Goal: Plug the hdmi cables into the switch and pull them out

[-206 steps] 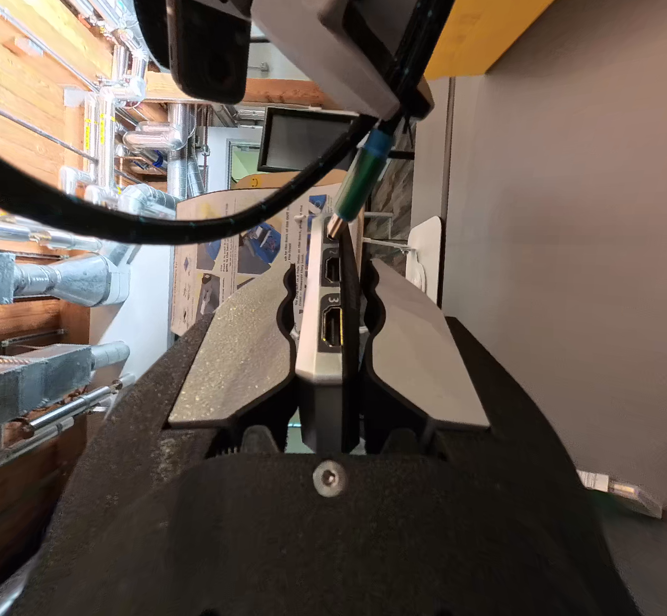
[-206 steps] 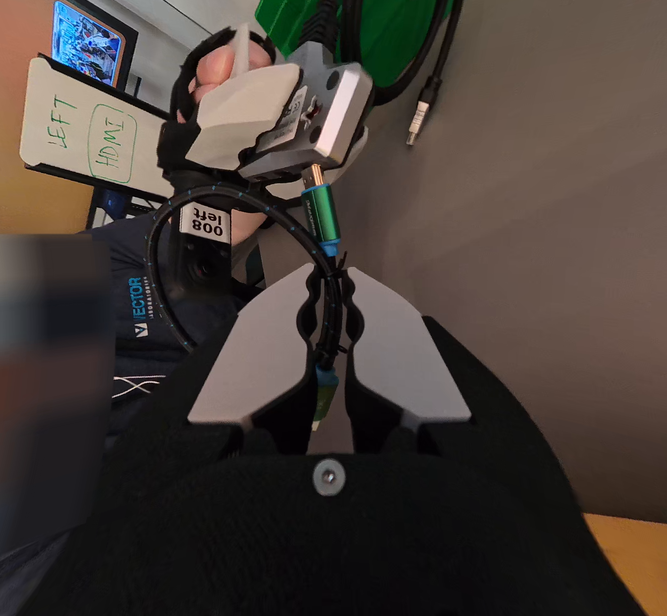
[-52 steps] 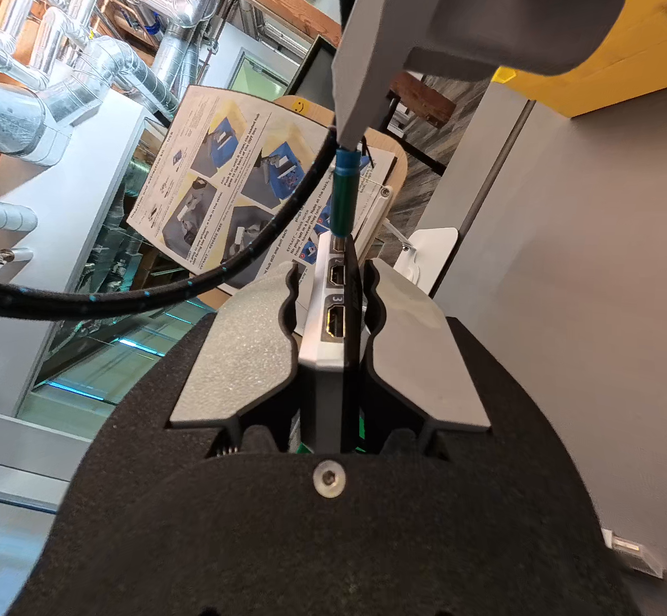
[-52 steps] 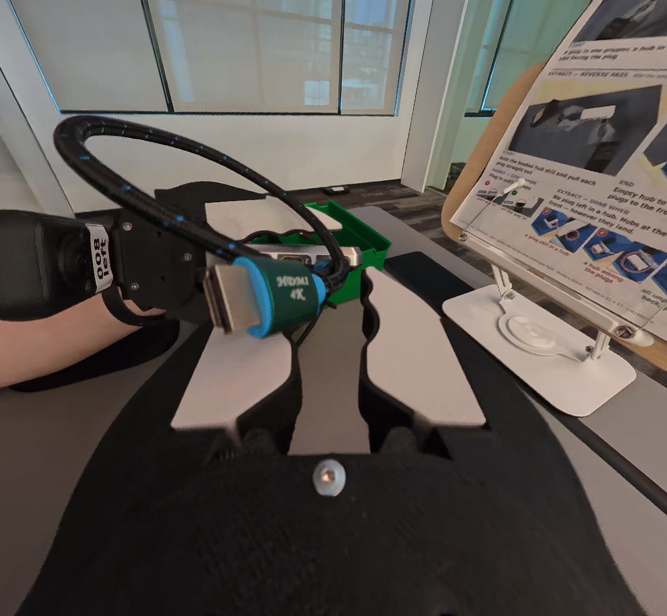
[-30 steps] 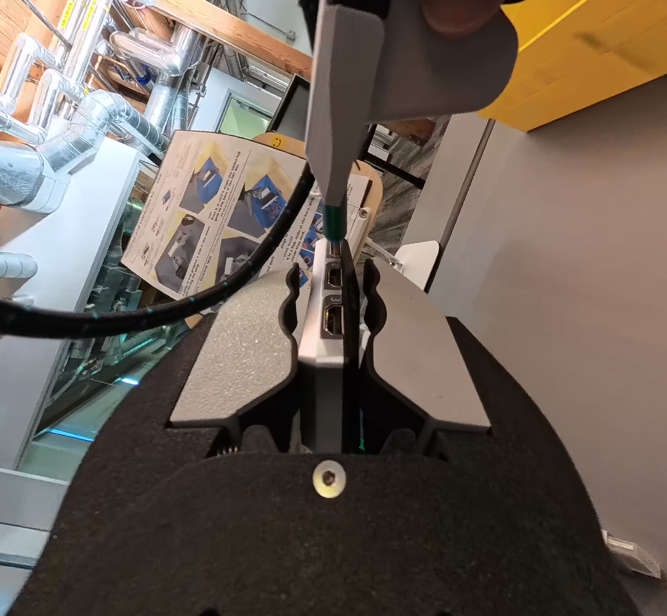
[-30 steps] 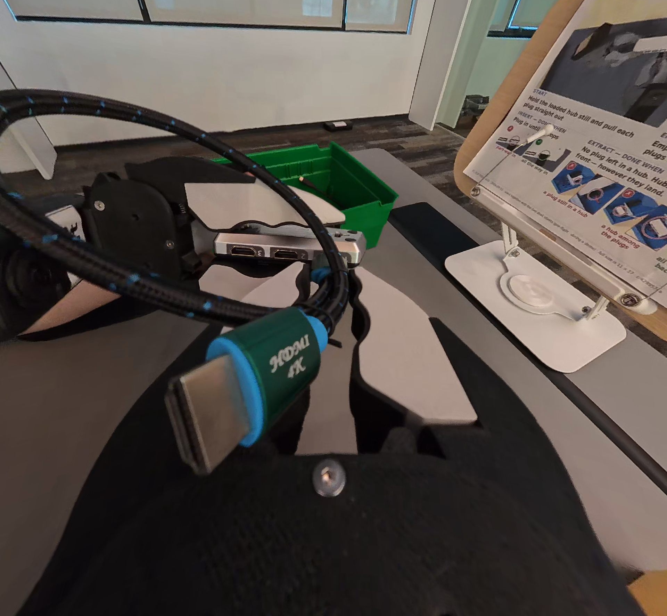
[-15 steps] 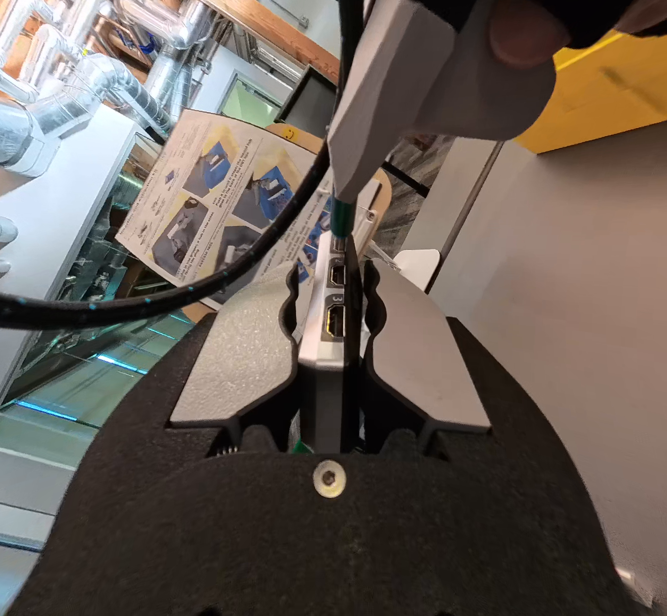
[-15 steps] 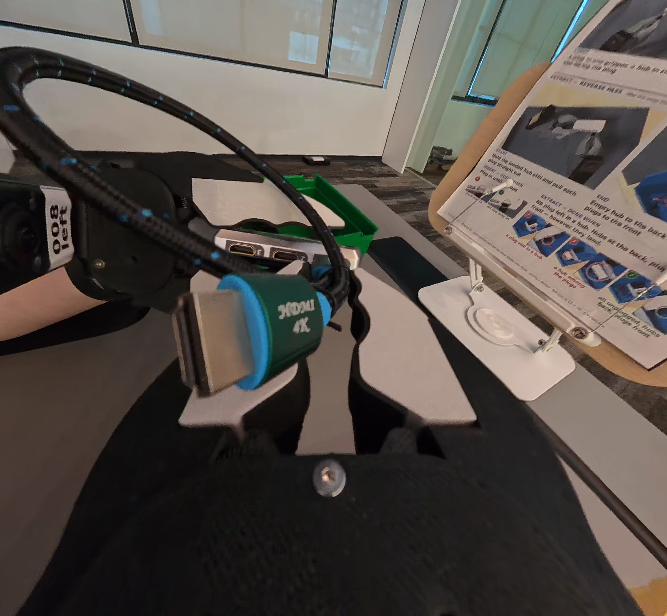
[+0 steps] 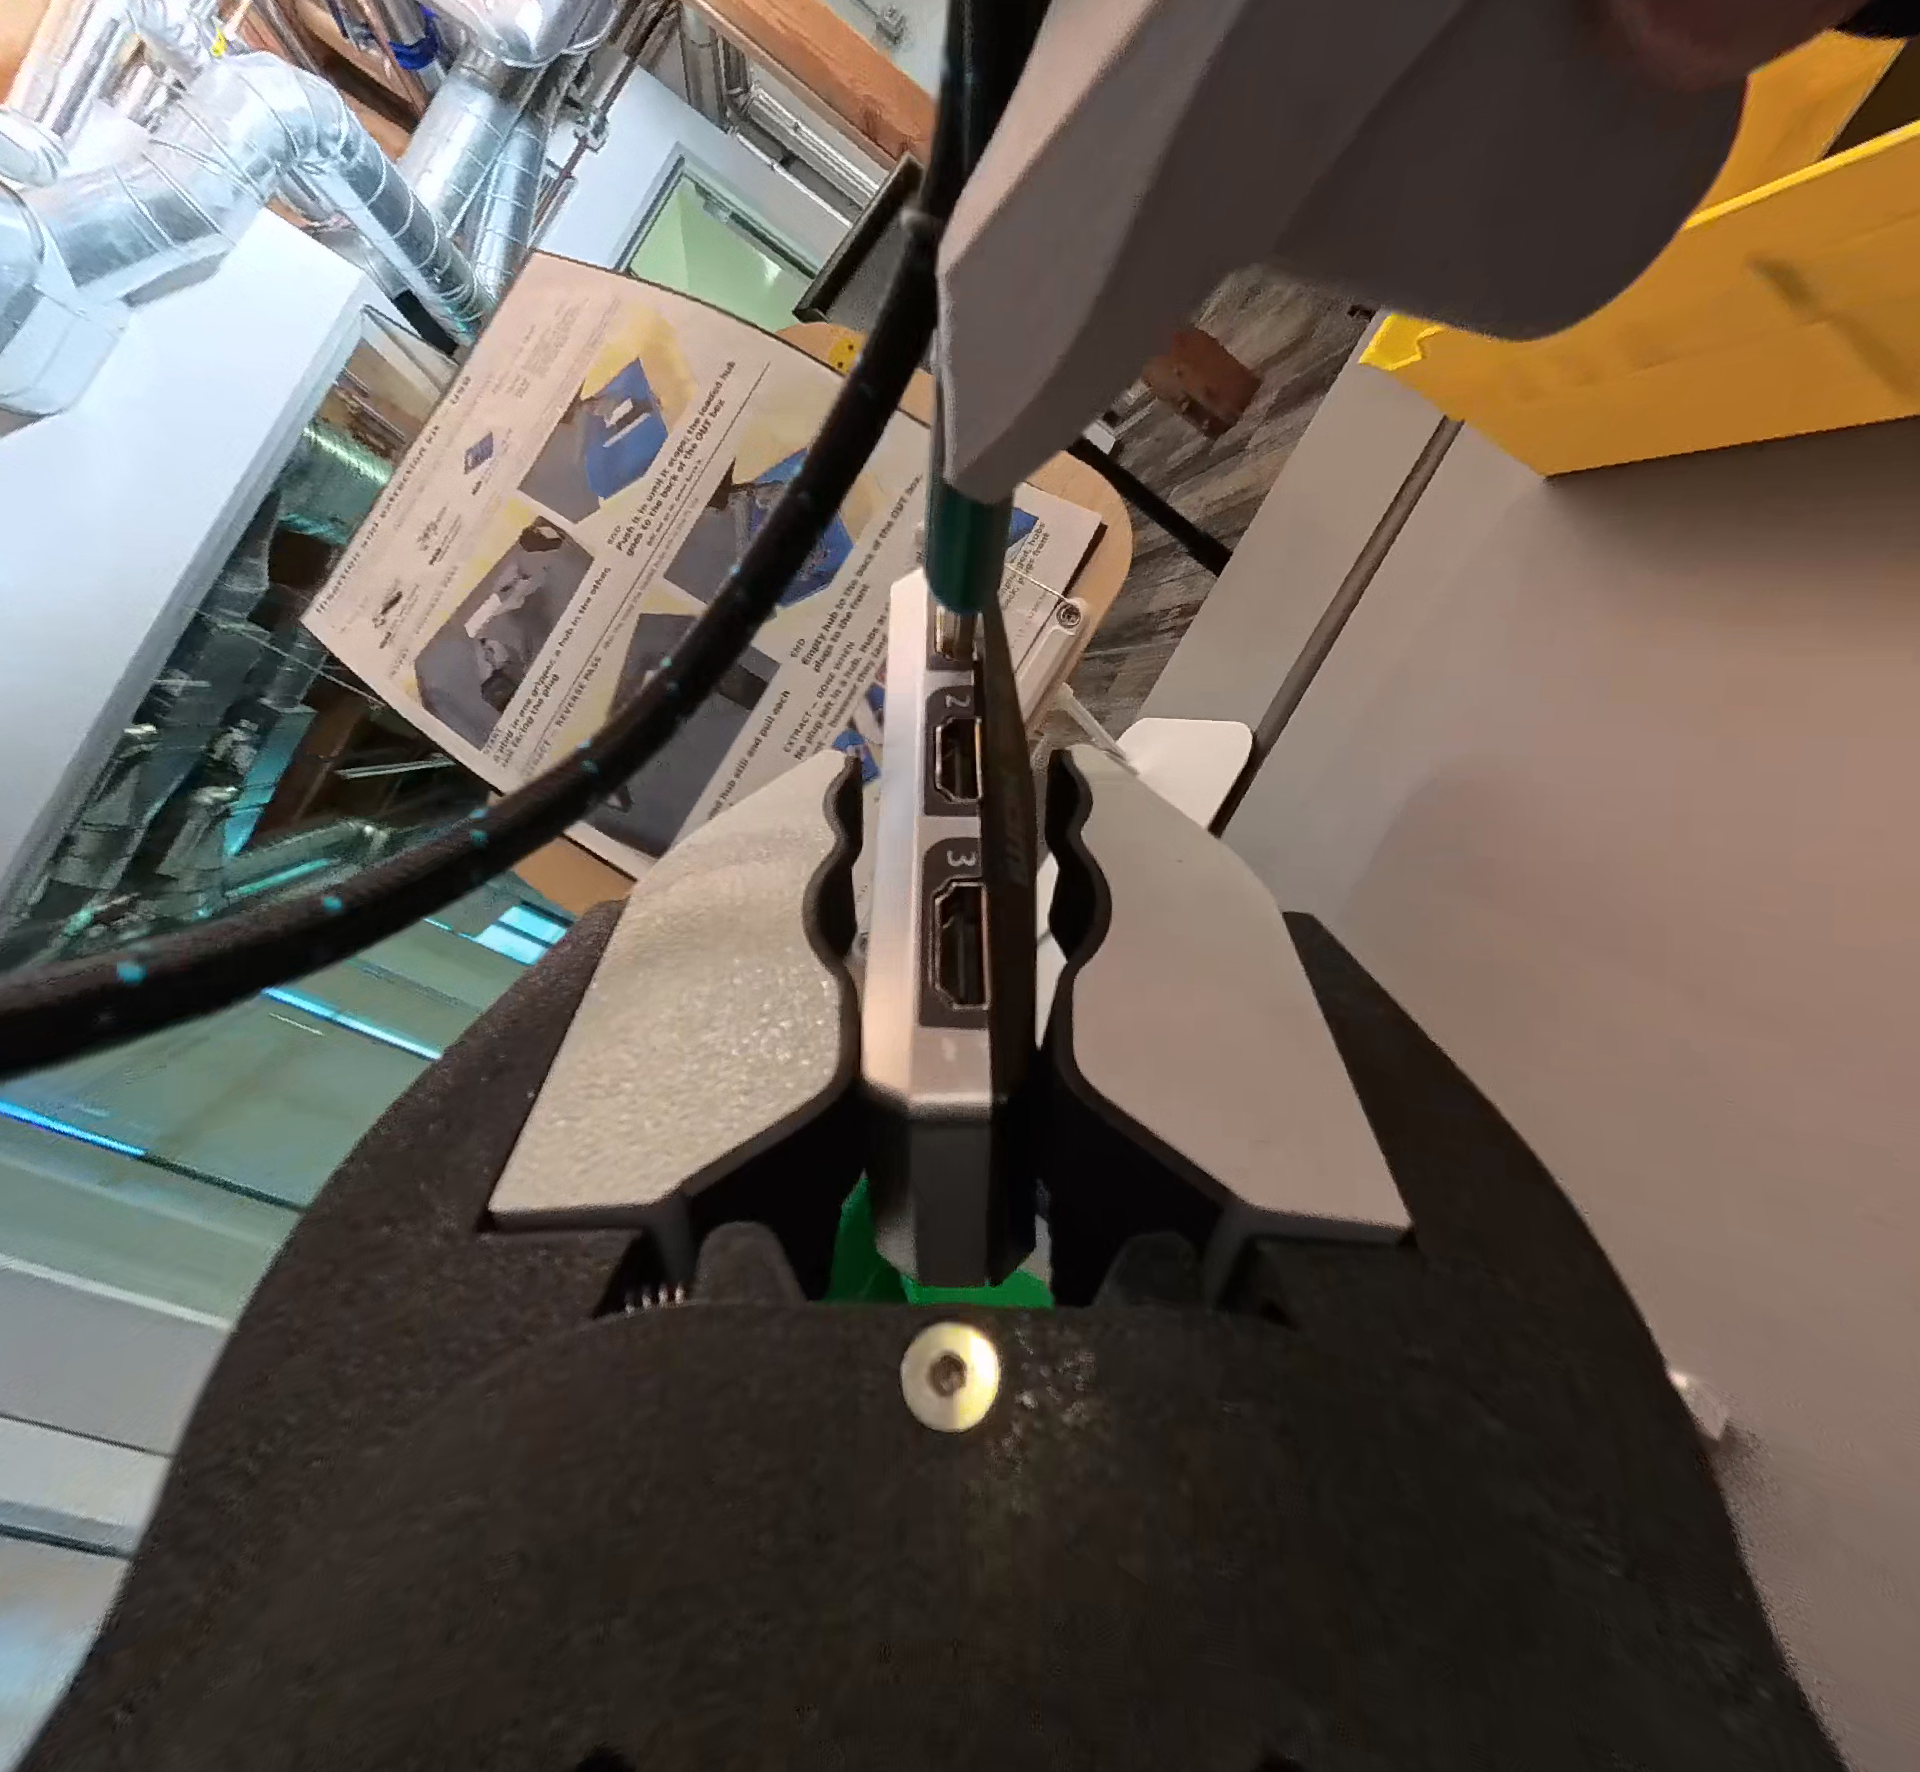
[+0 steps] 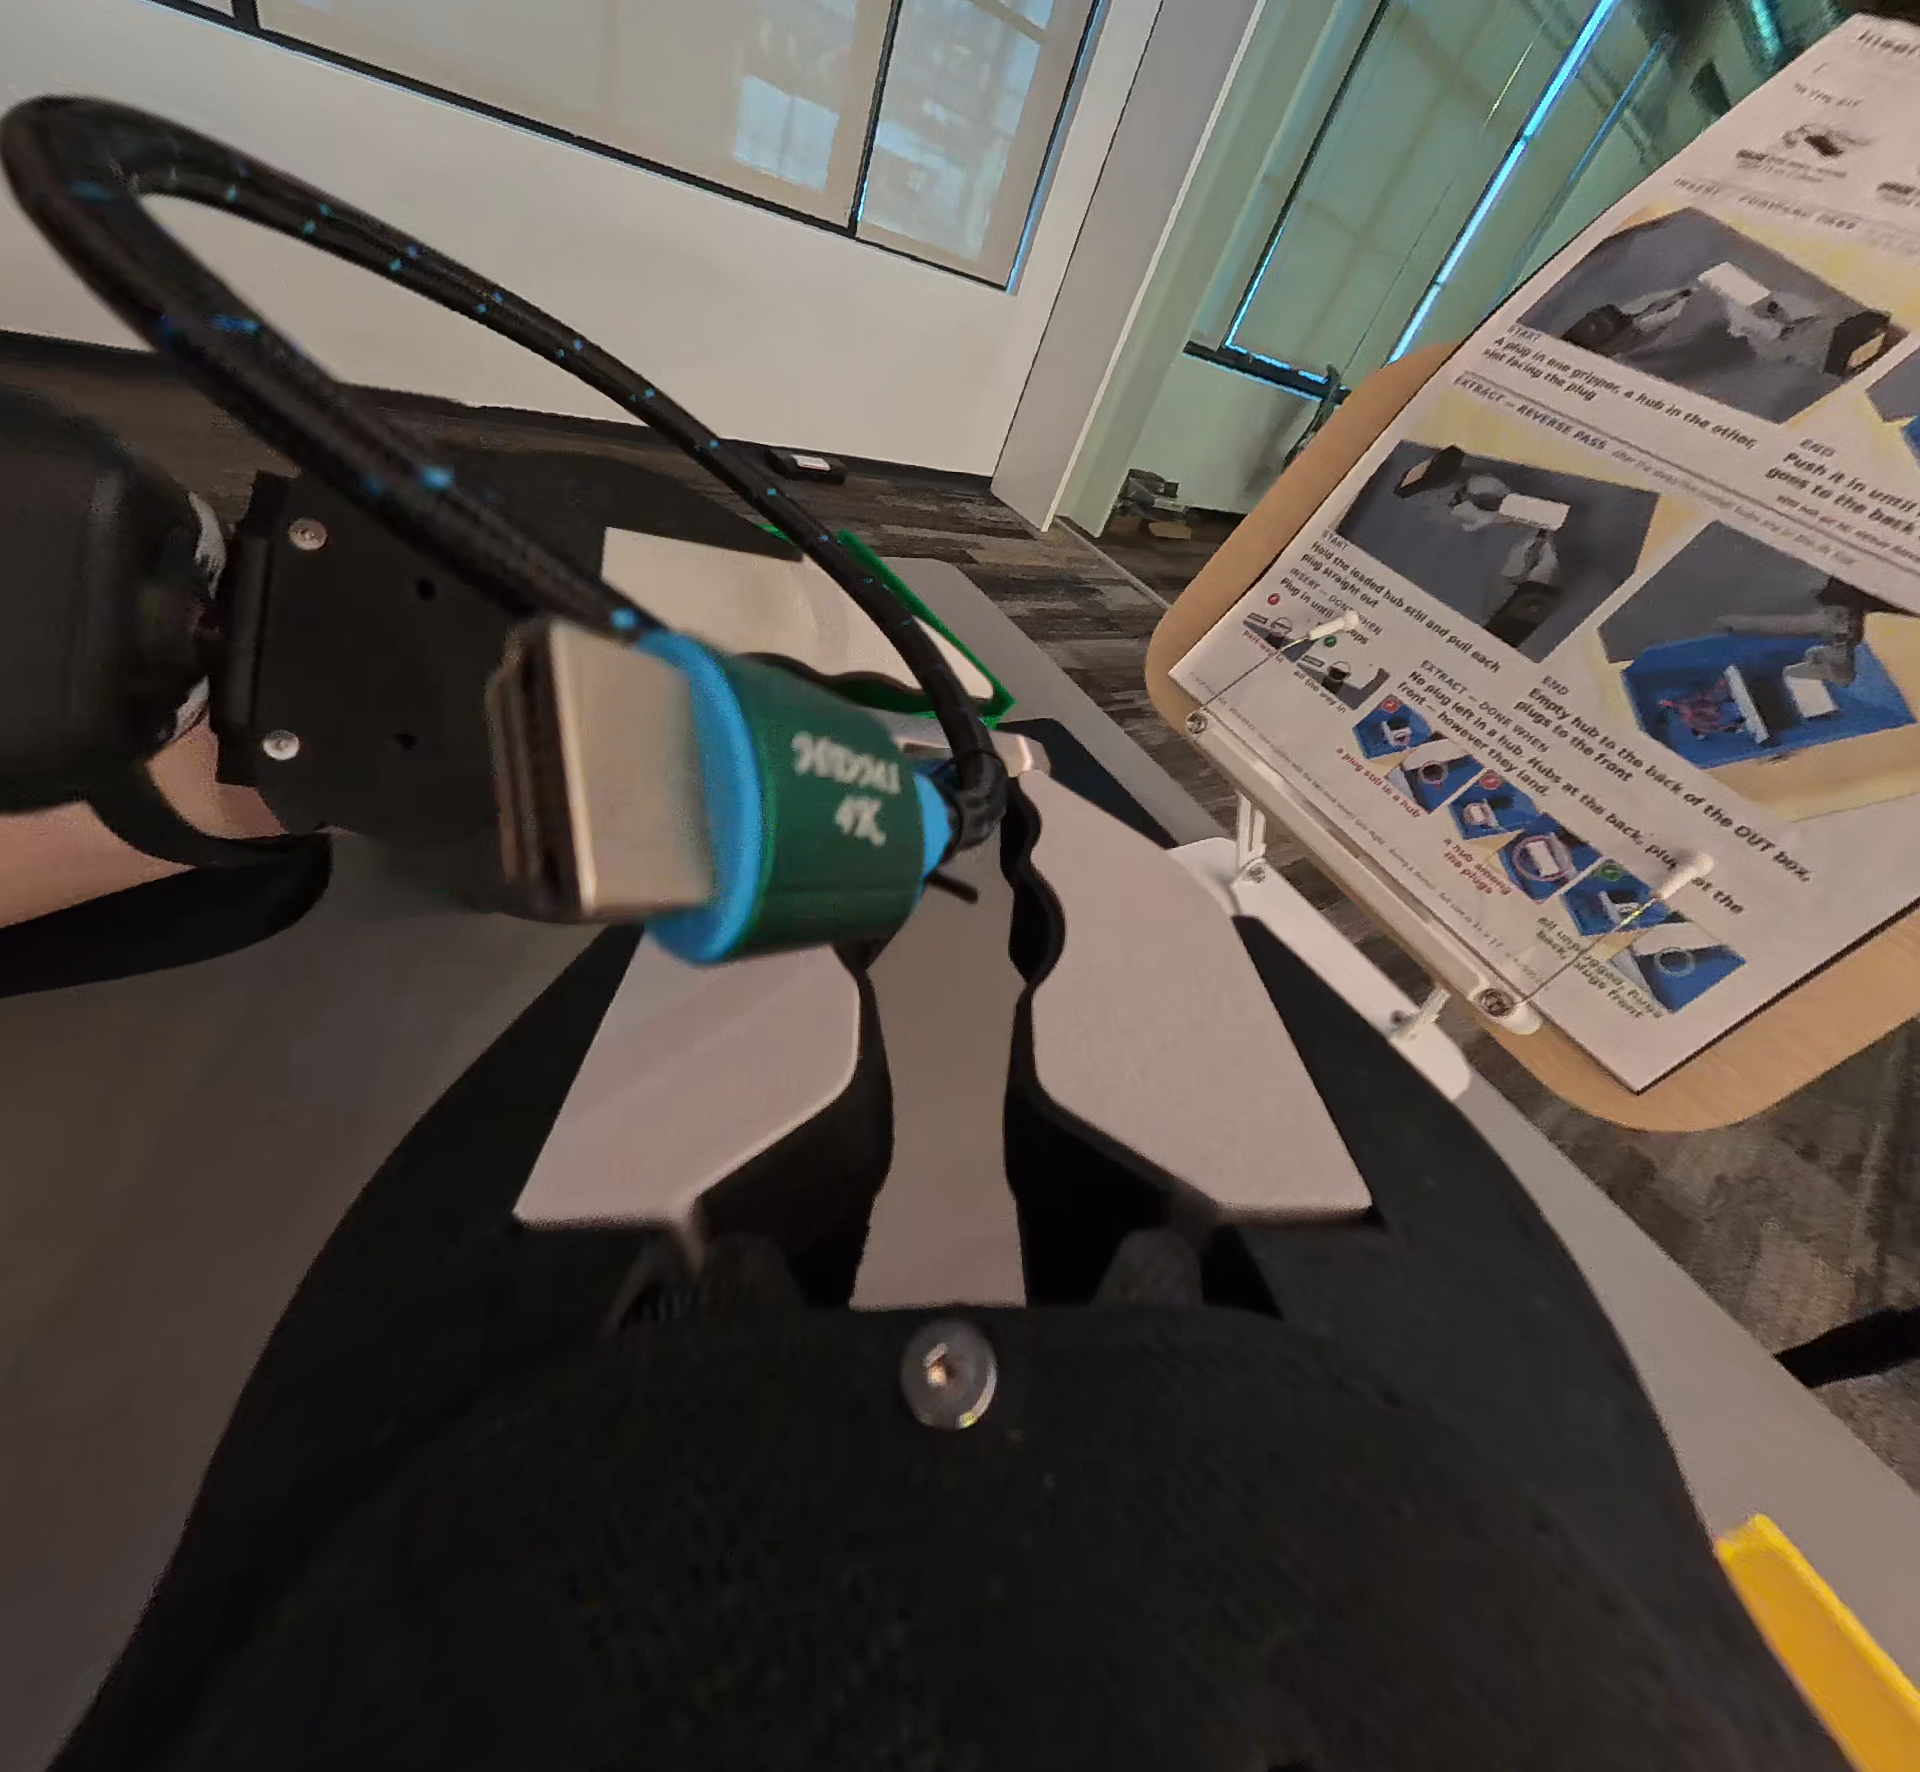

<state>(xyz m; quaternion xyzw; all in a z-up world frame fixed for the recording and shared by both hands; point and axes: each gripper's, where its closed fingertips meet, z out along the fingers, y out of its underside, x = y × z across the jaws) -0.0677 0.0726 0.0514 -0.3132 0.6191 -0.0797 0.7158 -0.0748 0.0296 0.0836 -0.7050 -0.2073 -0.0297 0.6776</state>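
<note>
The left tool (image 9: 951, 875) is clamped on the flat faces of the rigid metal switch (image 9: 940, 953), held edge-up. The right tool (image 10: 940, 849) pinches the green plug (image 9: 961, 543) at the far port. The braided cable (image 10: 343, 392) is stiff and springy; grip the plug shell, not the cable.

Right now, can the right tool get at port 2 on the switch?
Probably yes: the switch's port 2 lies bare beyond the left tool's tips, beside the plug the right tool holds.
</note>
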